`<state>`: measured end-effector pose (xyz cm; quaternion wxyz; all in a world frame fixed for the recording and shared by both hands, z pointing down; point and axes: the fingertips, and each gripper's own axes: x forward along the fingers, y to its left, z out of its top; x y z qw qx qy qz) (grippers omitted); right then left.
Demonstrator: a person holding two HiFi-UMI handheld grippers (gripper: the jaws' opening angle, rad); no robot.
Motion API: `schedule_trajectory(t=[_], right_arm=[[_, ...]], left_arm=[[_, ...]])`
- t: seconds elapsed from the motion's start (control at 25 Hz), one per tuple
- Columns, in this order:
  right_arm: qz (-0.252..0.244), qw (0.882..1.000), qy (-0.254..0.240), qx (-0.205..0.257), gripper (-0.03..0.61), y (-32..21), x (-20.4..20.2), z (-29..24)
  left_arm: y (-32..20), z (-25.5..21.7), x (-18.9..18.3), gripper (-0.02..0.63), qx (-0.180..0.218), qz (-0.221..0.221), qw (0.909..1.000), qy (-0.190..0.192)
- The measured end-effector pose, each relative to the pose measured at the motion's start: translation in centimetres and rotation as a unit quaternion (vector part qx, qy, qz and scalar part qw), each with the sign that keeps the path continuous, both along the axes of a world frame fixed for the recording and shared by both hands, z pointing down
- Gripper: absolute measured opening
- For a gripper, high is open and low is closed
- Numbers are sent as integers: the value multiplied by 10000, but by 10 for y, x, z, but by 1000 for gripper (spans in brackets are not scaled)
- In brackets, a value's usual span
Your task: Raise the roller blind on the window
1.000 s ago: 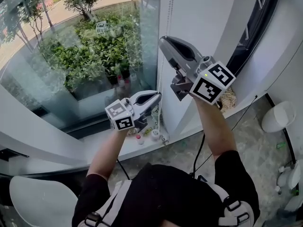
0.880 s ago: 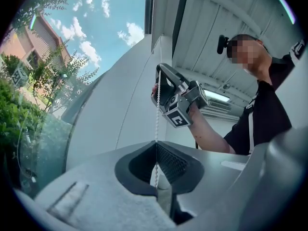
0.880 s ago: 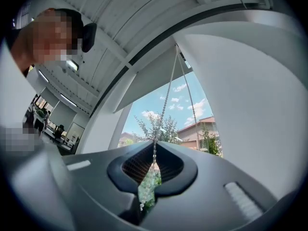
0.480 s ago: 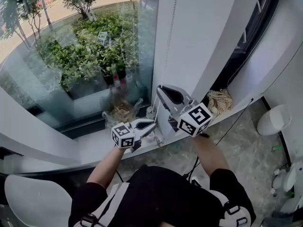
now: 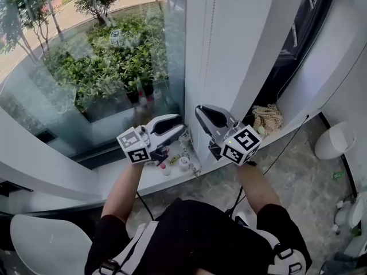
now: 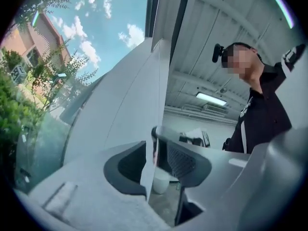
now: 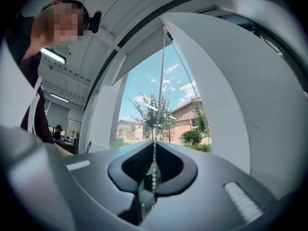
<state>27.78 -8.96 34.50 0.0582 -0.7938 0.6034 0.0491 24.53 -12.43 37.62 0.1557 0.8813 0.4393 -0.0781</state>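
With the right claw (image 7: 153, 178) clamped on the bead chain (image 7: 161, 81) beside the window (image 5: 103, 67), the left claw (image 6: 153, 152) had just been opening on nothing, and since the roller blind was out of view, further pulls probably remained.

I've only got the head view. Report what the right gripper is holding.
Observer: The right gripper is shut on the bead chain, as its own view shows.
Operator: Now the chain above it.
Observer: It rises in a straight line from the jaws.
Operator: Check the left gripper.
Observer: The left gripper has just been opening its jaws. They stand apart, with nothing pressed between them.
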Motion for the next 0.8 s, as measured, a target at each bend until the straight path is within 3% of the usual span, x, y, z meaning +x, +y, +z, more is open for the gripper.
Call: schedule_trajectory(t=[0.2,0.48,0.64,0.72,0.8], right_arm=[[-67,9999,-27,84,17,-5,-5,0],[6,9998,140,149,17,-5,-11,-3],[-54,9998,63,181,17,-5,-13,-1],[-42,9998,85,202,17,-6,-15,-2],[-2,9997,95,229,17,-5,-15,-1]], left_arm=[[5,-81,10,143,-338,149,9978,559],[35,-155,28,143,65,428,9926,1139],[41,-183,37,137,58,458,9915,1214],[41,-183,40,120,100,348,9923,1183],[39,-178,42,26,91,178,9931,1153]])
